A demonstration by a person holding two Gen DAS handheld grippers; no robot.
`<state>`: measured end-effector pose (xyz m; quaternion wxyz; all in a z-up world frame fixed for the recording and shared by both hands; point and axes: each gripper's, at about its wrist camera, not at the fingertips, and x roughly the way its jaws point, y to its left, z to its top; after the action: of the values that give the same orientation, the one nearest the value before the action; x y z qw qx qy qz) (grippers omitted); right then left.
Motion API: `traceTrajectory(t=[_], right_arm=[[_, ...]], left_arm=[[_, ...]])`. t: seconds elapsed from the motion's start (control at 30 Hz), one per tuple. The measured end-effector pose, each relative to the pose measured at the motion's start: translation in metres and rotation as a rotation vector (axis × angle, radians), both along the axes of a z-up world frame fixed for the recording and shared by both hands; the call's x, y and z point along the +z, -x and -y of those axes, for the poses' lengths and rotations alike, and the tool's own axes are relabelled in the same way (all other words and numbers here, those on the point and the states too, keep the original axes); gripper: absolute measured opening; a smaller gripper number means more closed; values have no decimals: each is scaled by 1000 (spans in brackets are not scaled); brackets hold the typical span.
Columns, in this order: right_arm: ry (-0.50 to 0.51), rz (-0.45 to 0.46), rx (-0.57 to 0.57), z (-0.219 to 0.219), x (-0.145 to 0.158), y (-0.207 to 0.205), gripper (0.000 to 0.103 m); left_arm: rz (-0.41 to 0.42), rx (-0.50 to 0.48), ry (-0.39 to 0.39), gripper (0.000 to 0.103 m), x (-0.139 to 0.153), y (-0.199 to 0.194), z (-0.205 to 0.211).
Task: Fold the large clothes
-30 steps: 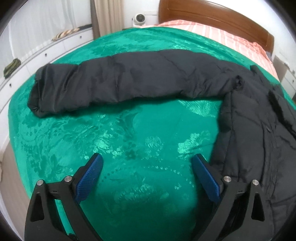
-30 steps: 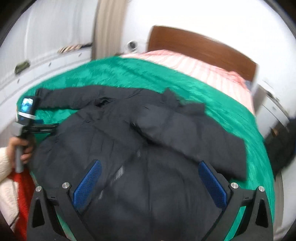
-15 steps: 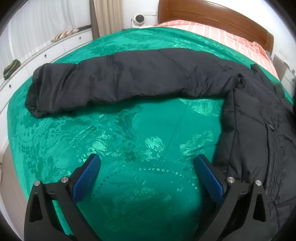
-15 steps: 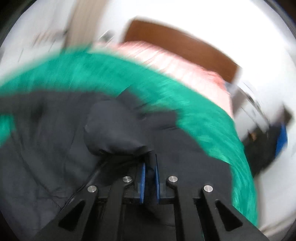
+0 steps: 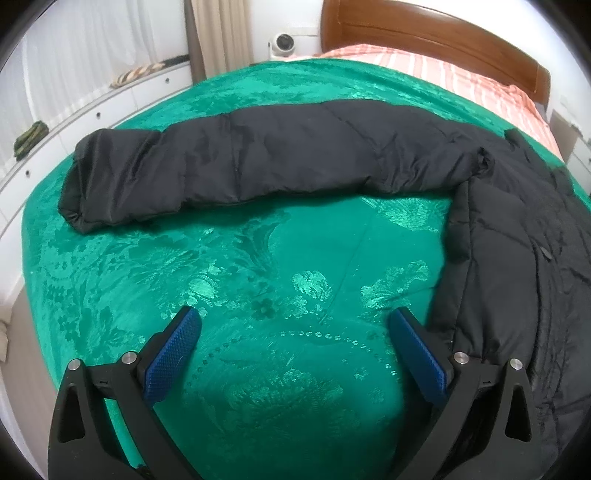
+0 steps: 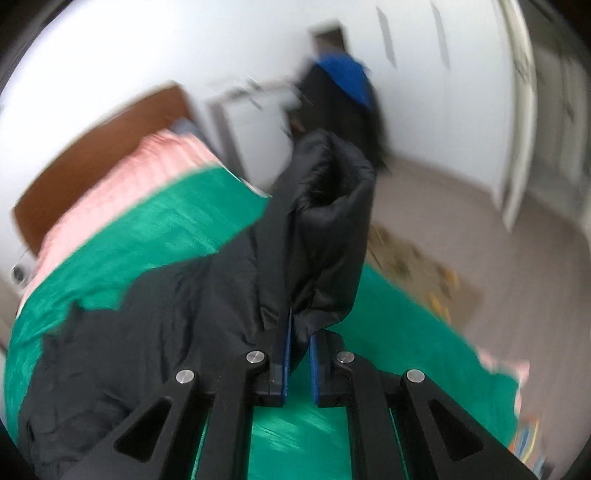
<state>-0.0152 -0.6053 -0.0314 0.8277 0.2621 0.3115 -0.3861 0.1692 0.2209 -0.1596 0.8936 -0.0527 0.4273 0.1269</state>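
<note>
A black padded jacket (image 5: 517,258) lies on a green bedspread (image 5: 258,280). One sleeve (image 5: 258,162) stretches out to the left across the bed. My left gripper (image 5: 293,332) is open and empty, above bare bedspread, just left of the jacket's side edge. My right gripper (image 6: 299,332) is shut on the jacket's other sleeve (image 6: 325,221), which stands lifted above the bed in the right wrist view; the jacket body (image 6: 147,332) hangs to its left.
A wooden headboard (image 5: 424,33) and striped pink bedding (image 5: 443,70) lie at the far end. White drawers (image 5: 92,107) run along the left wall. A small camera (image 5: 282,42) sits by the curtain. Floor (image 6: 461,221) and a rug lie right of the bed.
My right gripper closed on the jacket's sleeve, lifted it and swung to the right. My left gripper stayed open and drifted slightly back.
</note>
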Motion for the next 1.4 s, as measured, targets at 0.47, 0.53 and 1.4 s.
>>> traceTrajectory(t=[0.47, 0.53, 1.4], right_arm=[[-91, -8, 212, -83, -31, 96, 80], [-256, 65, 459, -134, -40, 95, 81], [78, -26, 545, -282, -48, 105, 89]], left_arm=[[-119, -309, 189, 102, 35, 40, -3], [-167, -409, 187, 102, 31, 54, 14], [59, -421, 16, 103, 99, 131, 54]])
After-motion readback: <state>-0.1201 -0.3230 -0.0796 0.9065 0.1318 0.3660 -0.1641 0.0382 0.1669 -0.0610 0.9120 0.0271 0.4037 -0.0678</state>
